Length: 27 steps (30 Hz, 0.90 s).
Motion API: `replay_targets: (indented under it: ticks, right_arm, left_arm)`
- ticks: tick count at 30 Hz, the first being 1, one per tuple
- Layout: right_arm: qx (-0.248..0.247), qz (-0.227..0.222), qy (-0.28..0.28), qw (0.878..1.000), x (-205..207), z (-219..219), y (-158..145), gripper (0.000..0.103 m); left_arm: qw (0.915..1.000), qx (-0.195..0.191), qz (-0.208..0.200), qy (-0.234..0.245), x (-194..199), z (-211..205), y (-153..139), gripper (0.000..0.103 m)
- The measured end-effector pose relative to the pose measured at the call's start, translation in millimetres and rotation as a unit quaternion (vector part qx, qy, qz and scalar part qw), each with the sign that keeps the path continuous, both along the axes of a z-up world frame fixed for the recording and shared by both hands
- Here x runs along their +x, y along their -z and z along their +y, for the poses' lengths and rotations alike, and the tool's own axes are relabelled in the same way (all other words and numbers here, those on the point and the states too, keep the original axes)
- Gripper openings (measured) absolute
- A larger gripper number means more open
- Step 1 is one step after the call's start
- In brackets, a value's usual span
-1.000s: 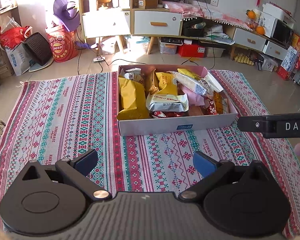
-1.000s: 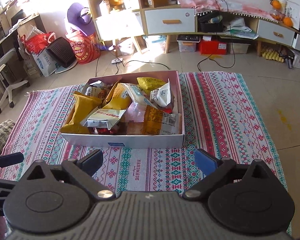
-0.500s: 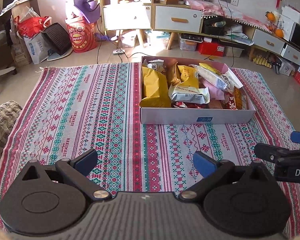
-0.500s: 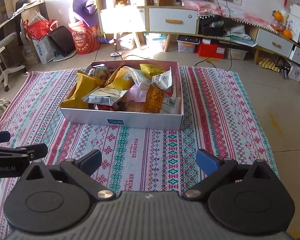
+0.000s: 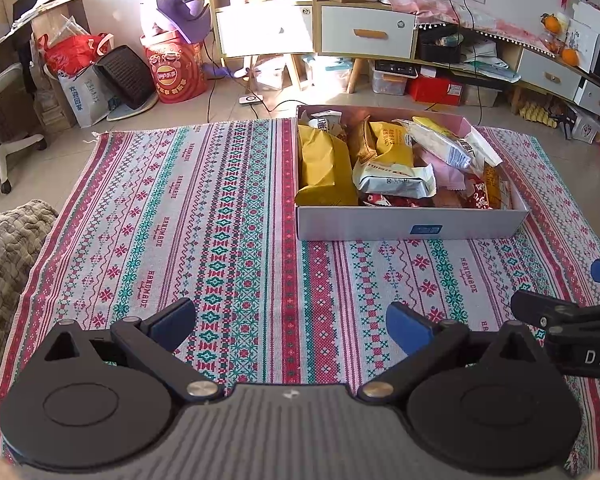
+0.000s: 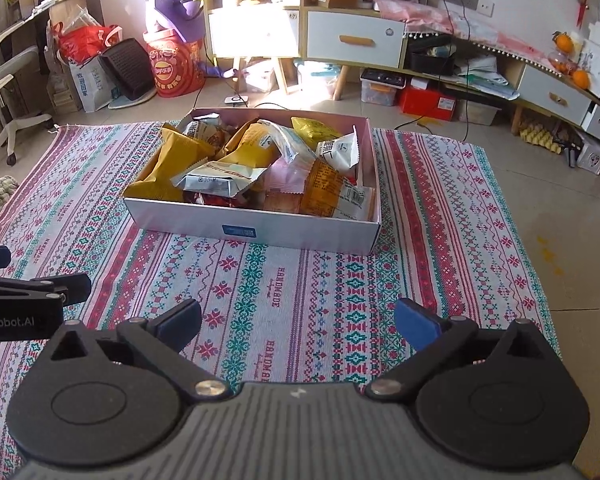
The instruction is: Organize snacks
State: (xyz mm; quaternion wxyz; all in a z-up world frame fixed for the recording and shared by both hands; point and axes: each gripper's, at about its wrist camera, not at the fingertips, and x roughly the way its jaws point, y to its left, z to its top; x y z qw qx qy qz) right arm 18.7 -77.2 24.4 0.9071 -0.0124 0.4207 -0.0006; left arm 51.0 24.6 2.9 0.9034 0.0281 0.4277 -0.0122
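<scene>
Right wrist view: snack box [image 6: 300,232] lies long side across.

A: What stays hidden in the shallow white cardboard box [image 5: 404,226]?

B: Its floor, buried under packets. The red wrappers [image 5: 396,200] at the bottom show only as slivers beneath the pale foil packet [image 5: 394,178], and the print on every packet is too small to read.

A: And the other black two-finger gripper [image 5: 568,320] at the left wrist view's right edge?

B: Cut off by the frame; its lettering breaks off after "DAS". In the right wrist view the left gripper [image 6: 32,296] is clipped by the left edge too, its label starting mid-word.

A: The patterned woven rug [image 6: 300,280]?

B: Its near edge is hidden behind each camera's own gripper body.
</scene>
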Motion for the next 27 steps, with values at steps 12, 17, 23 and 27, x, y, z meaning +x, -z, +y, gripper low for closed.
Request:
replay_targets:
  ticks: [12,17,23,27]
  right_arm:
    - [0.000,-0.001,0.003,1.000,1.0,-0.1,0.2,0.103]
    - [0.001,0.000,0.006,1.000,1.8,-1.4,0.7,0.103]
    - [-0.001,0.001,0.003,1.000,1.6,-1.8,1.1,0.103]
    - [-0.001,0.002,0.004,1.000,1.7,-1.9,1.0,0.103]
  left_arm:
    - [1.0000,0.000,0.004,0.000,1.3,0.7,1.5,0.103]
    - [1.0000,0.000,0.004,0.002,1.0,0.5,1.6,0.103]
    - [1.0000,0.000,0.006,0.004,0.6,0.0,2.1,0.103]
    - [1.0000,-0.001,0.006,0.003,0.7,0.1,1.8,0.103]
